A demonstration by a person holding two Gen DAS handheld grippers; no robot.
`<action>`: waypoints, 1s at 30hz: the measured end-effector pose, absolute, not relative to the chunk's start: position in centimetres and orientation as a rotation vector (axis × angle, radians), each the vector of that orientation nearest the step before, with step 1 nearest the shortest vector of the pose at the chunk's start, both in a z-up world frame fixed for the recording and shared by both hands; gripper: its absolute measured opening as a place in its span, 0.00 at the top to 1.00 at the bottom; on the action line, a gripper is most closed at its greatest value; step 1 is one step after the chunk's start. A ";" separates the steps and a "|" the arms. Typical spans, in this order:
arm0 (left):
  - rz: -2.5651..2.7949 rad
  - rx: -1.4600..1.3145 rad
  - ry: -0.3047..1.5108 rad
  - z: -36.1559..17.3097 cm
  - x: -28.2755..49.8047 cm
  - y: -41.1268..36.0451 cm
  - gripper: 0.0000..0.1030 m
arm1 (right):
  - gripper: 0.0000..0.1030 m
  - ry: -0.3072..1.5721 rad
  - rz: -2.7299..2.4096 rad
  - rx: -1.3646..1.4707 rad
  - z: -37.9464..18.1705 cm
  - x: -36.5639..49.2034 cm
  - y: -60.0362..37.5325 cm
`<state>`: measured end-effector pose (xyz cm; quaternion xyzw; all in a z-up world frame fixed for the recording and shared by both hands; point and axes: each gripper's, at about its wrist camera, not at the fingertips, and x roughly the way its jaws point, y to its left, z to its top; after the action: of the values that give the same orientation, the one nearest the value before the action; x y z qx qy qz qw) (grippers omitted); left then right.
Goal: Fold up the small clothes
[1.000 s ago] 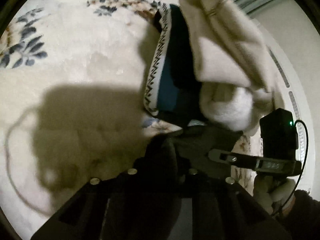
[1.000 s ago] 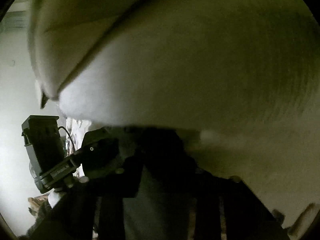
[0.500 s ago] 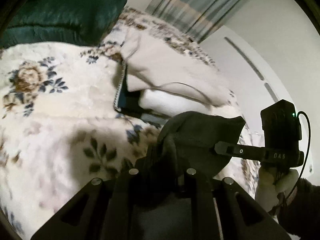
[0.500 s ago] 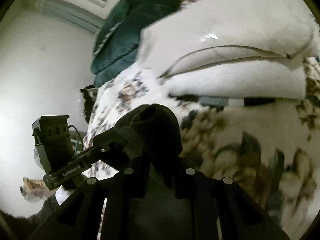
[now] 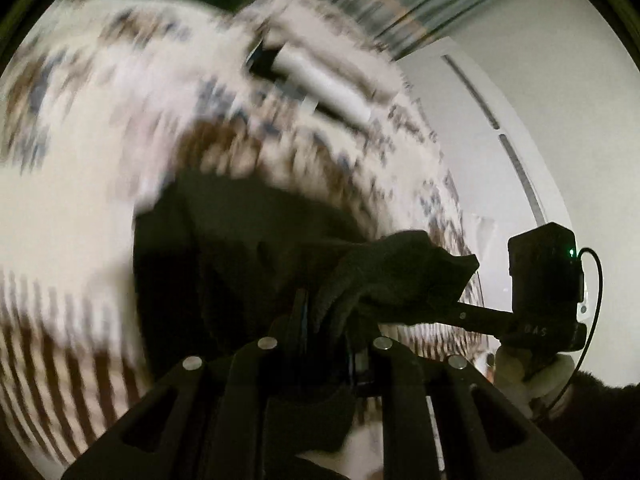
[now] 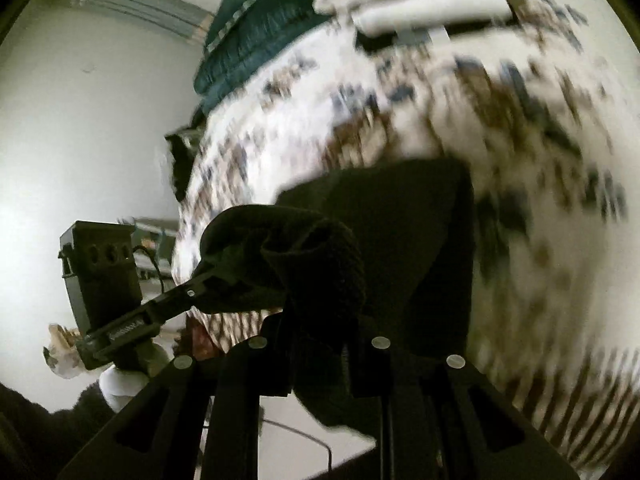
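While half a second ago the views were sharp, both are now smeared with motion blur. On the left, the left tool [image 5: 320, 320] is clamped on one end of the dark garment [image 5: 260, 248], bunched between its fingers. The right tool [image 6: 316, 320] grips the other end, so the cloth hangs between them above the floral bed [image 6: 400, 120]. The folded stack [image 6: 420, 4] of pale clothes sits farther back than before, beside the green pillow [image 6: 256, 28].
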<state>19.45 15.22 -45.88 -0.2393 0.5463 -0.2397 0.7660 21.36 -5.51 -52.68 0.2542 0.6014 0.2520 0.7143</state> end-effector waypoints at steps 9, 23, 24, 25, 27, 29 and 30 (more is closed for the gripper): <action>-0.387 -0.620 1.417 -53.7 9.3 15.6 0.76 | 0.73 1.555 0.567 0.318 -60.8 12.0 -3.9; -0.274 -0.947 1.345 -55.2 12.0 18.1 0.42 | 0.31 1.649 0.521 0.729 -63.1 8.2 -9.9; -0.276 -0.964 1.350 -55.9 13.4 17.3 0.42 | 0.29 1.614 0.492 0.843 -63.4 8.1 -10.8; -0.281 -0.972 1.359 -56.7 14.2 16.7 0.42 | 0.28 1.589 0.467 0.929 -63.8 8.1 -11.5; -0.255 -0.961 1.400 -58.2 15.9 15.4 0.42 | 0.25 1.556 0.402 1.108 -65.3 7.7 -12.5; -0.238 -0.936 1.386 -58.4 16.5 14.5 0.51 | 0.25 1.556 0.325 1.254 -67.3 7.1 -12.9; -0.227 -0.856 1.383 -57.9 16.6 13.9 0.76 | 0.25 1.583 0.289 1.272 -68.2 6.9 -12.7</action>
<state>16.62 13.87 -57.92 -0.3814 0.6165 -0.1013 0.6813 6.88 -12.74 -68.25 0.5302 0.6599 0.1205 0.5185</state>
